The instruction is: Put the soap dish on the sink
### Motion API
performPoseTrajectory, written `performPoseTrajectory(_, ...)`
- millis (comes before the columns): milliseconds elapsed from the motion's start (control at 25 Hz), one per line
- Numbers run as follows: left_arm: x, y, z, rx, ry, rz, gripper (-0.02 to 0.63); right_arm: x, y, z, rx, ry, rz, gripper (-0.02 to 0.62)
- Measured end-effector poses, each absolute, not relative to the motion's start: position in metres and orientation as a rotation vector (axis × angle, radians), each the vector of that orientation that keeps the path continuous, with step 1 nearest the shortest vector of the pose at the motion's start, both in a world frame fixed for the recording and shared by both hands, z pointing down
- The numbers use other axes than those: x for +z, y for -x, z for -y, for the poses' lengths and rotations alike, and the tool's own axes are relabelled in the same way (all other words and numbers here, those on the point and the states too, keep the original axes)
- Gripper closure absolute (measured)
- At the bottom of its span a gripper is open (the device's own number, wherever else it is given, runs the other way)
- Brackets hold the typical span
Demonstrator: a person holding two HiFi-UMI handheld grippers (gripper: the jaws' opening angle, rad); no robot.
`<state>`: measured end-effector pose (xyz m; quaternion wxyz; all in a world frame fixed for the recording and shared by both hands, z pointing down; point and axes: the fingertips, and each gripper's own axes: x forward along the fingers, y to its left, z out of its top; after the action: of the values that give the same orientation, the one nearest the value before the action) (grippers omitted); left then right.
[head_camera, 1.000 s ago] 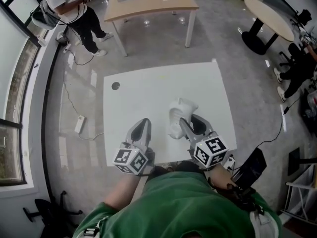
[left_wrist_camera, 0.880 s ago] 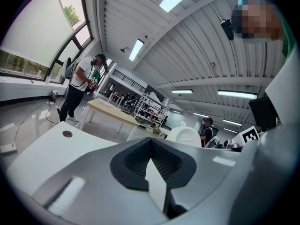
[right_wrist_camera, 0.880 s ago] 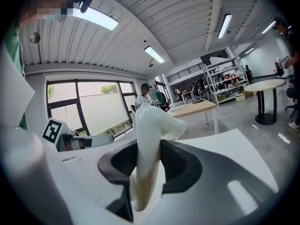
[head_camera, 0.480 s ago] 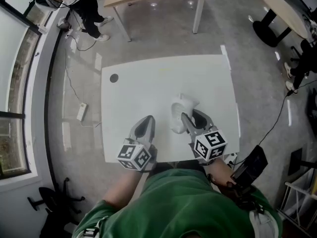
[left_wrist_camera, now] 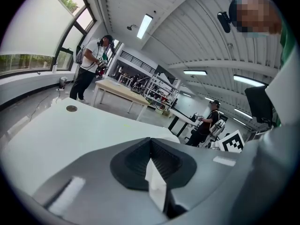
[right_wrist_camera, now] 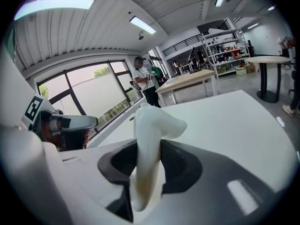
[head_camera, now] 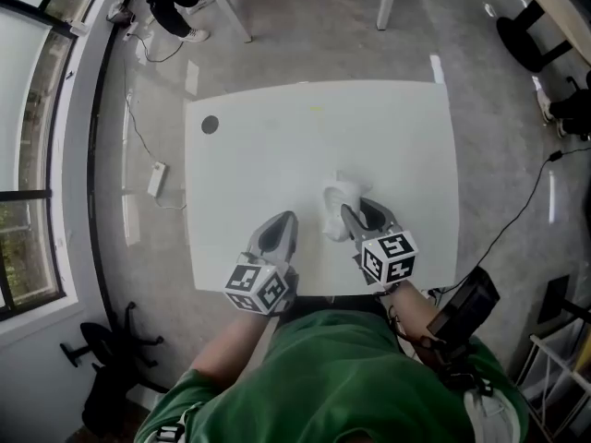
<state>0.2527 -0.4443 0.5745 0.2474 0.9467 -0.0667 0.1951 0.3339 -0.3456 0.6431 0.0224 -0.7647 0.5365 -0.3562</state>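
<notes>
While the right gripper [head_camera: 358, 212] clamps its fingers on the white soap dish [head_camera: 337, 199], the dish stands on edge between them, close to the near edge of the white surface [head_camera: 277, 155], toward its right corner; it may be touching the surface. Beside it, the left gripper [head_camera: 283, 221] has its fingers closed together, empty.

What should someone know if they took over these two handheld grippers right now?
Right gripper: shut on the white soap dish, held on edge over the white table.
Left gripper: shut, holding nothing, beside the right one.
Done: the dish is in the grip.
Left: no sink shows in any view; find it and set the dish on it.
</notes>
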Motion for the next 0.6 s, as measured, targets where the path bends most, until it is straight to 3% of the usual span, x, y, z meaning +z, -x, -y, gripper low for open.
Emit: performPoseTrajectory(600,0.607,-0.258,0.461,0.624,-2.528,0.228,0.600,0.695,-0.352,0.367,-1.268,2.262,-1.639,0.459)
